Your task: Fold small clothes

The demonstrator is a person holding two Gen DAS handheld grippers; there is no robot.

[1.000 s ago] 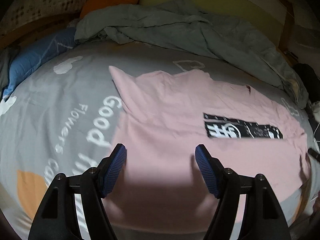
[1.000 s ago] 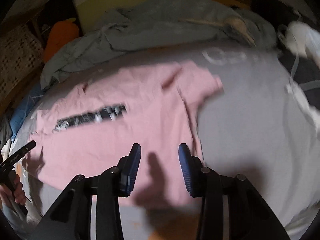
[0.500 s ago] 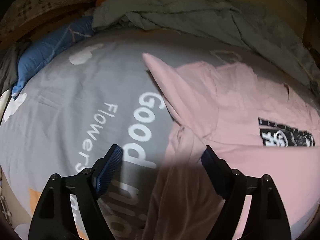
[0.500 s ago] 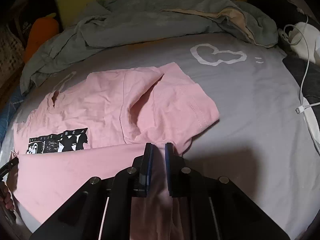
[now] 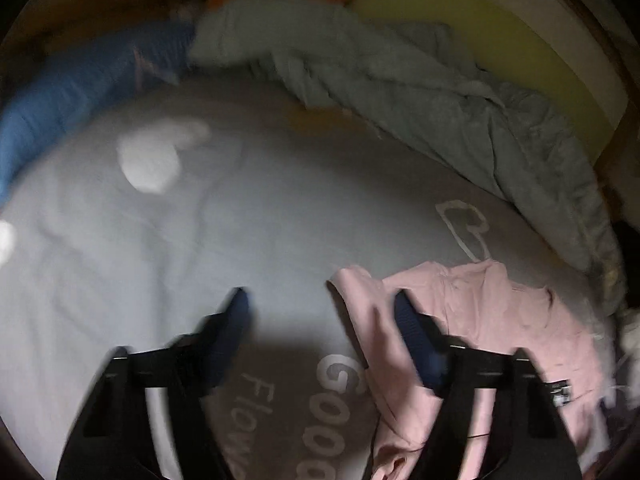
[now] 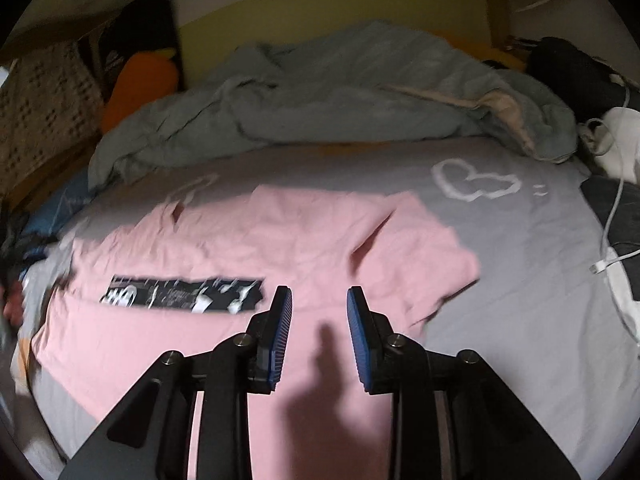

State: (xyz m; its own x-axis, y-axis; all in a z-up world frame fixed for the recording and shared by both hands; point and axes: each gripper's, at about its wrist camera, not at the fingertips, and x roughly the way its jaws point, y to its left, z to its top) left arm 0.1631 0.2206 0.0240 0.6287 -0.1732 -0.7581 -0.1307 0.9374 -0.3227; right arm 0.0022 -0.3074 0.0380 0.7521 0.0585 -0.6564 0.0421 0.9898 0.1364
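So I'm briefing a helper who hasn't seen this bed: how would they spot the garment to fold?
Start at the grey bedsheet with white cloud outlines, in front of the crumpled grey-green duvet. Spread flat on the sheet is the pink T-shirt. It is the only pink item, with a black printed strip across its chest.

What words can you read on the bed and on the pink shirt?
"Goo", cut off at the frame edge: white print on the grey bedsheet.
"Flow", also cut off: smaller white print beside it on the bedsheet.
Black band across the pink T-shirt: white marks, too blurred to read.
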